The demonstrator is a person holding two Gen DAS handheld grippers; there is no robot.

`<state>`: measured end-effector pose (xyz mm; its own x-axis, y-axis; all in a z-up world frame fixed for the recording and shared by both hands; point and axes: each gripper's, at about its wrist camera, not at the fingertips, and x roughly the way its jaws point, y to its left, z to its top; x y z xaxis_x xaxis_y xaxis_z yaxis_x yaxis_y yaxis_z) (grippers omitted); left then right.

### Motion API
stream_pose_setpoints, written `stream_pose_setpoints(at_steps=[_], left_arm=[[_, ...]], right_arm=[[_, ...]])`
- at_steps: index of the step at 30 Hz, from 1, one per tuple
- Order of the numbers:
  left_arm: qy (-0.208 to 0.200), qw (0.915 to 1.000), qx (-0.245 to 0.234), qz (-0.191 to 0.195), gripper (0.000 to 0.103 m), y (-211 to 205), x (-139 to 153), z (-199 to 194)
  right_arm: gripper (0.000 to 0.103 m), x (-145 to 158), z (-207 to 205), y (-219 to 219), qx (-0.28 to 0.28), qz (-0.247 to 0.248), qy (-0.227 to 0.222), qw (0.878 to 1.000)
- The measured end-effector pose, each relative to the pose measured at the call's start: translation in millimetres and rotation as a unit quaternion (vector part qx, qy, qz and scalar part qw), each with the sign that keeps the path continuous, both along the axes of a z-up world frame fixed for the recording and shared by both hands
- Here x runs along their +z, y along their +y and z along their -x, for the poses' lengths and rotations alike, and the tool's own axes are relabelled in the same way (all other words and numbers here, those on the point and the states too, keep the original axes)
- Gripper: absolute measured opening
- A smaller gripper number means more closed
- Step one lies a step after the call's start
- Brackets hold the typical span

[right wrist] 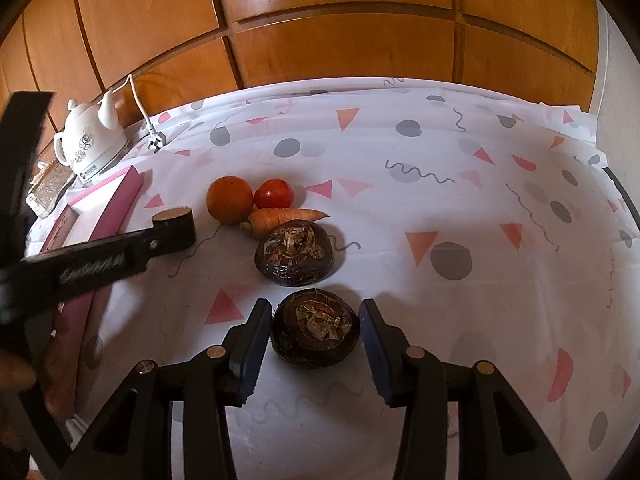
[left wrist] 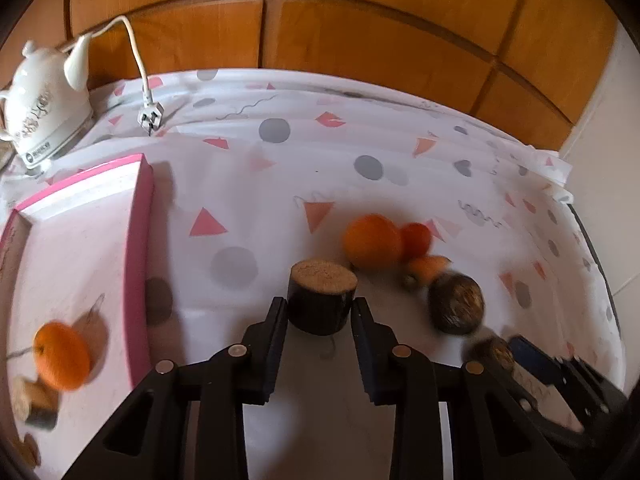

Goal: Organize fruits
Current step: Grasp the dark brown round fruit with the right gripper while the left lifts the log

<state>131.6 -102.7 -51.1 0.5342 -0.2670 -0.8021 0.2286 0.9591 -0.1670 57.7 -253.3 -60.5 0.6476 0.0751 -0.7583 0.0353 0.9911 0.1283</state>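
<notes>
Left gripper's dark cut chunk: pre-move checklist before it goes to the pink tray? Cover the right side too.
1. Left gripper shut on the dark cut chunk: ok, both fingers touch its sides.
2. Chunk off the tablecloth: cannot tell.
3. Pink tray has bare floor to land on: ok; an orange and another cut piece sit at its near end.
4. Right gripper centred on the near water chestnut: ok, it straddles the chestnut.
5. Right grip closed: not ok, gap at the right finger.
6. Left view sharp enough to aim: not ok, motion blur.
</notes>
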Motion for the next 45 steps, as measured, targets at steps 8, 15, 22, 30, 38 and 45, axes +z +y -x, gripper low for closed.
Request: stream_pose_setpoints(at_steps=[8, 15, 22, 30, 38, 45], left_arm=[[-0.036, 0.9986, -0.032, -0.02, 0.02, -4, 10, 41], [0.001, 0.9996, -0.017, 0.024, 0.03, 10, 1, 42], [-0.011, 0.9996, -0.014, 0.023, 0.055, 10, 6, 41], [0.01, 0.9995, -0.024, -0.017, 0.036, -4, -8, 20], [-0.005, 0.9997, -0.023, -0.001, 0.036, 1, -5, 34], [-0.044, 0.9989, -0.014, 0.013, 0.036, 20, 25, 56]], right_arm=[[0.046, 0, 9, 12, 0.009, 0.009, -0.001, 1.0], [0.046, 0, 12, 14, 0.008, 0.01, 0.002, 1.0], [0.046, 0, 13, 11, 0.002, -0.002, 0.001, 1.0], [0.046, -1, 14, 9, 0.005, -0.007, -0.005, 1.0], [0.045, 0, 17, 12, 0.004, 0.005, -0.015, 1.0], [0.045, 12, 21, 21, 0.02, -0.001, -0.026, 0.999]])
